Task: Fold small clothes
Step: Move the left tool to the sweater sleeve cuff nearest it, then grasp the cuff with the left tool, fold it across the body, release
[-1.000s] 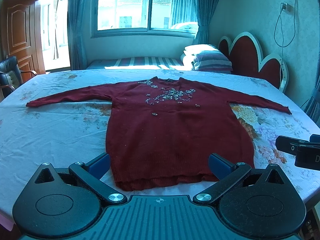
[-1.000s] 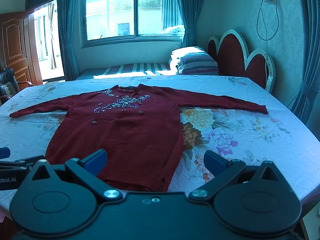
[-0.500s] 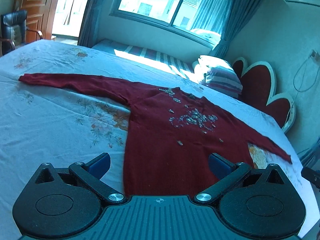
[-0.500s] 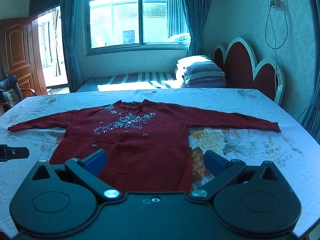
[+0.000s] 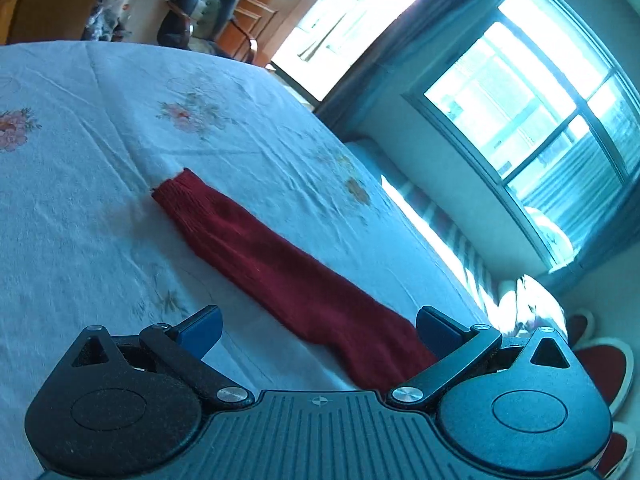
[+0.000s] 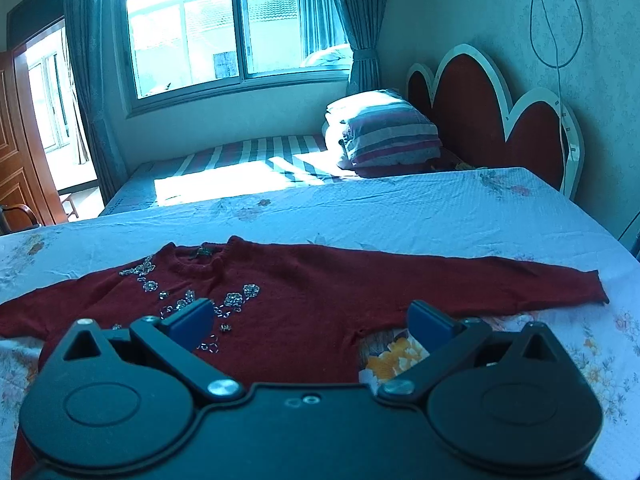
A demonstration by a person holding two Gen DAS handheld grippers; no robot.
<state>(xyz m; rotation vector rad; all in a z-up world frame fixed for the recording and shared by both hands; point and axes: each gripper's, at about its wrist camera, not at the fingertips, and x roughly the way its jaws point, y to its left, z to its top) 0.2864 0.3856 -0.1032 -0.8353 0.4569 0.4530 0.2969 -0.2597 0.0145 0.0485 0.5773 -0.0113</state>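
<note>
The left gripper (image 5: 318, 330) has been swinging away from the sweater's hem and is now looking along its left sleeve (image 5: 276, 268), whose cuff (image 5: 176, 190) is lying flat on the tabletop (image 5: 80, 152). The right gripper (image 6: 308, 320) has been moving up over the sweater (image 6: 288, 312), toward the armpit beside the right sleeve (image 6: 480, 280). Both sets of fingers are standing wide apart, holding nothing. This is probably the setup for folding the sleeves inward, the first fold not yet begun.

The sweater is lying spread face up on the tabletop, collar toward the window (image 6: 224, 28). The left view is tilting and slightly blurring, and the gripper body is hiding where the sleeve joins the sweater. In the right view the hem is hidden and the left cuff is cut off.
</note>
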